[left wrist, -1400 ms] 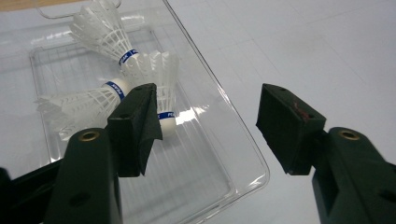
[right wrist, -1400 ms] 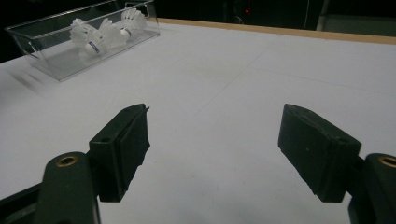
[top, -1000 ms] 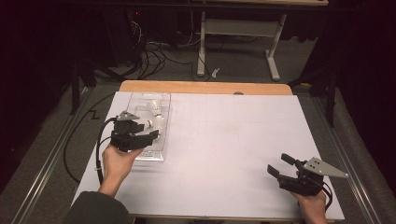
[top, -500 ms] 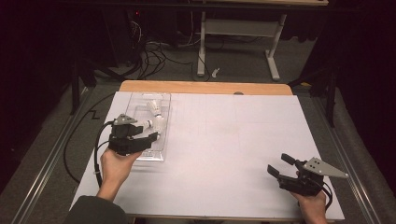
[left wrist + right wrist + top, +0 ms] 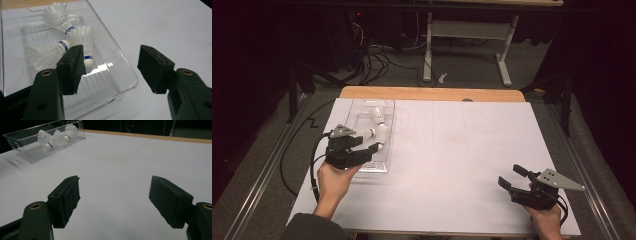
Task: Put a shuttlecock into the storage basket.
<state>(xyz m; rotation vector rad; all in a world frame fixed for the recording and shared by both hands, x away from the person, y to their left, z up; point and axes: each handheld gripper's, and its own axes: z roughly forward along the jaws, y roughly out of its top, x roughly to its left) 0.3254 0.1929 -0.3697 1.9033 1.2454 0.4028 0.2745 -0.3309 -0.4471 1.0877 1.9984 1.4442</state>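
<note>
A clear plastic tray [image 5: 358, 168] lies at the table's left and holds three white shuttlecocks with blue bands [image 5: 56, 17] [image 5: 46, 52] [image 5: 83, 41]. My left gripper [image 5: 375, 140] hovers open over the tray's near right part. In the left gripper view [image 5: 112, 65] one jaw is above the tray's inside and the other above the white sheet outside its wall [image 5: 120, 62]; nothing is between them. My right gripper [image 5: 510, 176] stands open and empty near the front right of the table. In the right gripper view [image 5: 115, 195] the tray [image 5: 22, 137] lies far off.
A white sheet [image 5: 462, 150] covers the table, with a wooden strip [image 5: 432, 93] along the far edge. A black cable [image 5: 314, 165] loops from the left gripper off the table's left side. Beyond the table are floor cables and a white desk frame [image 5: 462, 35].
My left gripper has drawn back a little toward the person along the tray. The right gripper has stayed where it was.
</note>
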